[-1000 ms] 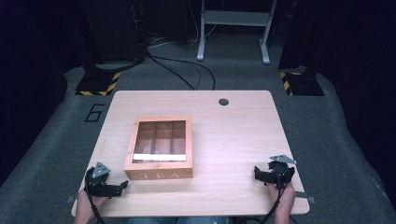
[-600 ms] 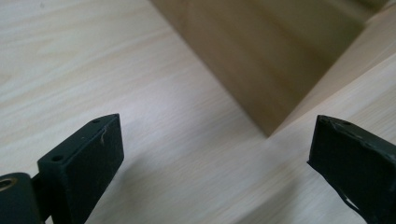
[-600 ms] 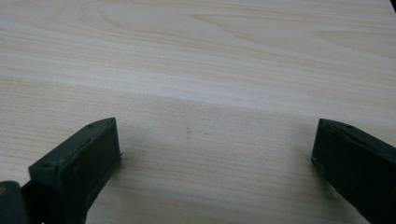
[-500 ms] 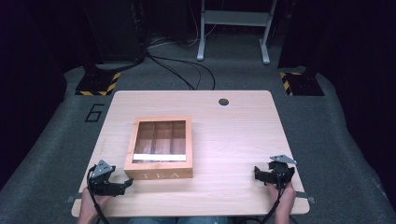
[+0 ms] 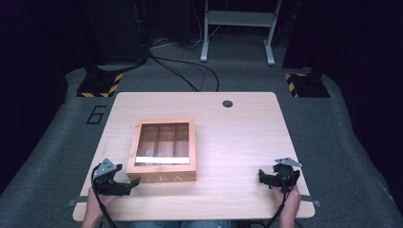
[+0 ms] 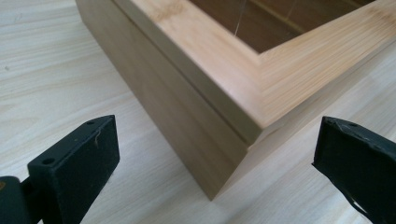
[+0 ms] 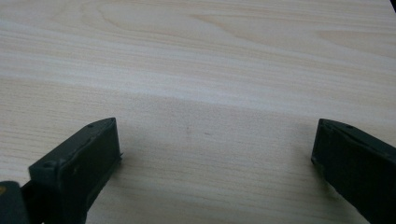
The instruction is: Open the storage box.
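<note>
L gripper: shifted rightward along table's near edge vs. 1.0 s ago; now just beside tea box near-left corner.
L gripper jaws: wide apart, box corner betw. them.
L forearm: angled further in toward box.

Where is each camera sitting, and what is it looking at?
High view: above the person's side, looking forward and down at the table; both hands, left gripper and right gripper show.
Left gripper view: rides the left gripper, facing the wooden tea box corner between its open jaws.
Right gripper view: rides the right gripper, facing bare tabletop.
High and left gripper views share the box.
</note>
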A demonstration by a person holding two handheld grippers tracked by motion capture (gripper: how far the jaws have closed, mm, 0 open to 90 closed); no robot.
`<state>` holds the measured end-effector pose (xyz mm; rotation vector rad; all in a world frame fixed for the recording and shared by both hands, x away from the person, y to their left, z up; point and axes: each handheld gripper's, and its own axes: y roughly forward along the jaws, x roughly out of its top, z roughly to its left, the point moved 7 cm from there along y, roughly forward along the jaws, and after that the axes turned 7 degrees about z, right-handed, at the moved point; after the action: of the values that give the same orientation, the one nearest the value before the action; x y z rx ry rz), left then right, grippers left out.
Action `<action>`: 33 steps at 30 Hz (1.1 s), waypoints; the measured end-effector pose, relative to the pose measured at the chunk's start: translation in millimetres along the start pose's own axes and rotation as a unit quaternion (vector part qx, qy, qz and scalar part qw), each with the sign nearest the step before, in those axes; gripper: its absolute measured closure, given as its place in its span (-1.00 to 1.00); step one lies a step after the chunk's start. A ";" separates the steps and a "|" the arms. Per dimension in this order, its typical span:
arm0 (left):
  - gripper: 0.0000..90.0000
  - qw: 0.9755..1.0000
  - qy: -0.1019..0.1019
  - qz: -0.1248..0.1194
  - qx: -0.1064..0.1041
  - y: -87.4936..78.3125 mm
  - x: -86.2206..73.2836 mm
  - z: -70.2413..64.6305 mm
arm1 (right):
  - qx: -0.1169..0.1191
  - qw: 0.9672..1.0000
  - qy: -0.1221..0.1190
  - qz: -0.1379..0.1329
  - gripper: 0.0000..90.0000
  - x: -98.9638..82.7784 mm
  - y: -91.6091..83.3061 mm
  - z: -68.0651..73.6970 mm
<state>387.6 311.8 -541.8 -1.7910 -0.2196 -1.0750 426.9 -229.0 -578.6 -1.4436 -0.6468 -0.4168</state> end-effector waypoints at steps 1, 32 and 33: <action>-1.00 1.000 0.000 -0.002 -0.002 -0.1 1.4 -0.8 | 0.000 1.000 0.000 0.000 -0.99 0.0 0.0 0.0; -0.37 0.998 0.029 -0.058 -0.005 -7.3 4.5 -11.9 | 0.000 1.000 0.001 0.000 -0.99 0.0 0.0 0.0; -0.37 0.998 0.028 -0.060 -0.004 -7.3 4.3 -12.2 | 0.000 1.000 0.001 0.000 -0.99 0.1 0.0 0.1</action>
<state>379.0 304.1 -532.5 -1.7709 -0.2909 -1.2106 427.0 -228.9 -578.6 -1.4434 -0.6461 -0.4181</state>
